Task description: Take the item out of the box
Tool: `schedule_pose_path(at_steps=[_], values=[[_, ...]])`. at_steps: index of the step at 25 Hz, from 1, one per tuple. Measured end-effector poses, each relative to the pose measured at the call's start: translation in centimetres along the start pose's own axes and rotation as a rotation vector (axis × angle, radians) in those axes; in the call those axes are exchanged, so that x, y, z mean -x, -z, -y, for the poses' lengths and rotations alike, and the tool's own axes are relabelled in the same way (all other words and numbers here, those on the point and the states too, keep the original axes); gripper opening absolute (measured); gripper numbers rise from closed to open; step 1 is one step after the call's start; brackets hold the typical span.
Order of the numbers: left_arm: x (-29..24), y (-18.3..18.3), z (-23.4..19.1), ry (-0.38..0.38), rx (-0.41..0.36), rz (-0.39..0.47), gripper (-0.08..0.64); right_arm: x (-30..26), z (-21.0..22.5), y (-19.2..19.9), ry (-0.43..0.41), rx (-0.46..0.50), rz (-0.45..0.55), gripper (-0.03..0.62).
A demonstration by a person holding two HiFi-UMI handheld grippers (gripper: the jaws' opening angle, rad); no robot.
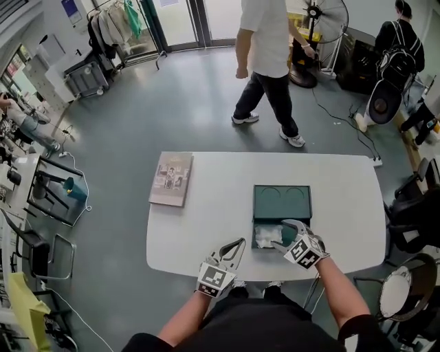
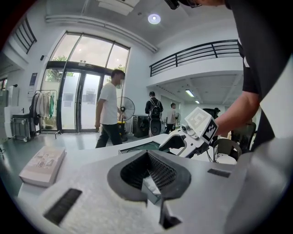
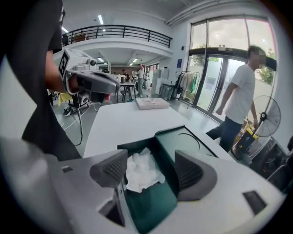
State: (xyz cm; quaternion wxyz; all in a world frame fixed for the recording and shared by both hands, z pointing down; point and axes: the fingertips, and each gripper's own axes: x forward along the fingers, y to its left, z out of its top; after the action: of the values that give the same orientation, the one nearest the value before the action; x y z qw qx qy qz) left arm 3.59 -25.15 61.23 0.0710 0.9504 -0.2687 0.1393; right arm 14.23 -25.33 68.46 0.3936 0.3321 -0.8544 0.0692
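White left gripper [image 1: 237, 246] held at near table [image 1: 206, 227] edge, jaws brought together, nothing gripped | right gripper [image 3: 150, 163] poised over open green box [image 3: 183, 141], jaws spread wide, nothing pinched | crumpled white paper [image 3: 142, 172] seen below them inside box's near half | book [image 1: 171, 179] laid far left | person [image 1: 268, 62] seen walking beyond table

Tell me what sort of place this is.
Probably an open, double-height workshop or office hall rather than a home. It has tall glass entrance doors, a railed mezzanine overhead, and a pedestal fan on the bare floor beyond the white table.
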Motion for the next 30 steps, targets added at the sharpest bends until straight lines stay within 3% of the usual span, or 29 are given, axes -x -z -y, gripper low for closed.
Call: schedule_pose_path(at_steps=[9, 20, 30], values=[[0.2, 1.3, -0.7, -0.049, 0.036, -0.023, 0.006, -4.1, -1.1, 3.2, -0.130, 0.155, -0.193, 0.357], [1.5, 2.9, -2.5, -0.128, 0.064, -0.065, 0.007, -7.1, -2.2, 4.8, -0.225, 0.232, -0.272, 0.367], [1.6, 3.3, -2.5, -0.151, 0.082, -0.070, 0.007, -9.1, -2.6, 5.7, -0.274, 0.275, -0.366, 0.344]])
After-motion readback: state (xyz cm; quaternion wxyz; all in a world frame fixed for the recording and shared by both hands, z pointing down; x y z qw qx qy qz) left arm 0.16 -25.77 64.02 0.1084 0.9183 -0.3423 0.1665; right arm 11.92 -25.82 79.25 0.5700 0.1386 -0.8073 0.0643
